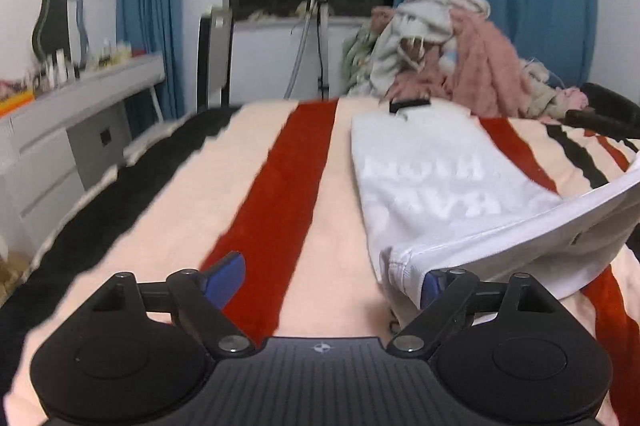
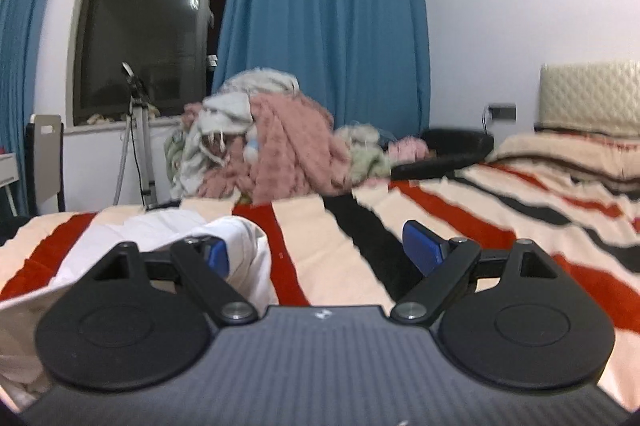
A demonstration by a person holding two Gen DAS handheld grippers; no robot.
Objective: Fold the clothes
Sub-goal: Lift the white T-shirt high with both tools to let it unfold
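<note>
Both claws, left claw (image 1: pixel 334 276) and right claw (image 2: pixel 320 246), hang released flanking the white shirt's (image 1: pixel 432 182) near hem on the bed (image 1: pixel 200 194); next, you pinch both hem corners and fold toward the far edge.

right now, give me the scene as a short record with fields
surface: striped blanket on a bed
garment: white t-shirt lying flat, print facing up, near edge lifted
left gripper: open, its right finger against the raised shirt hem
right gripper: open, shirt cloth draped by its left finger
background: laundry pile at the far edge of the bed, blue curtains, dark window
</note>
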